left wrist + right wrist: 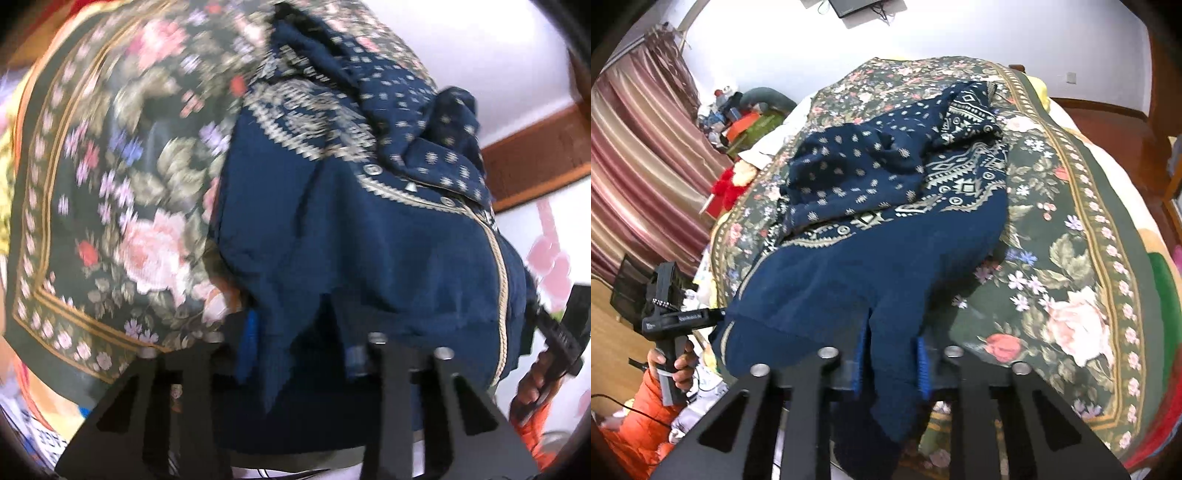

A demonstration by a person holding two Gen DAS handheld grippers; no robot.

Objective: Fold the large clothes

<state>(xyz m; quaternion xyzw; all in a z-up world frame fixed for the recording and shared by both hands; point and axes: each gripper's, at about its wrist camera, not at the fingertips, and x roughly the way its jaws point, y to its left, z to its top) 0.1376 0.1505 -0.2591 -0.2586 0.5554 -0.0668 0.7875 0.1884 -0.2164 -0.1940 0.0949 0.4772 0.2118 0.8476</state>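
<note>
**Both tongs grip the hem**

Here the right tongs (pixel 892 363) clamp the navy cotton garment with cream geometric print (pixel 886 229); the left tongs (pixel 295 332) pinch it too, pads mostly hidden. Beyond, it sprawls rumpled across the floral green bedspread (pixel 1071 221).

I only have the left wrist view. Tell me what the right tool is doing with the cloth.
Observer: The right tool is shut on the near hem of the navy garment, with cloth pinched between its blue pads.
Operator: Place my left tool against that.
Observer: The left tool meets the same near edge at the gold-trimmed corner, to the left of the right tool in this view.
Operator: Report what lies past the bed on that side.
Observer: A striped curtain hangs there. A cluttered pile of things sits by the white wall, beyond the floral bedspread.
</note>
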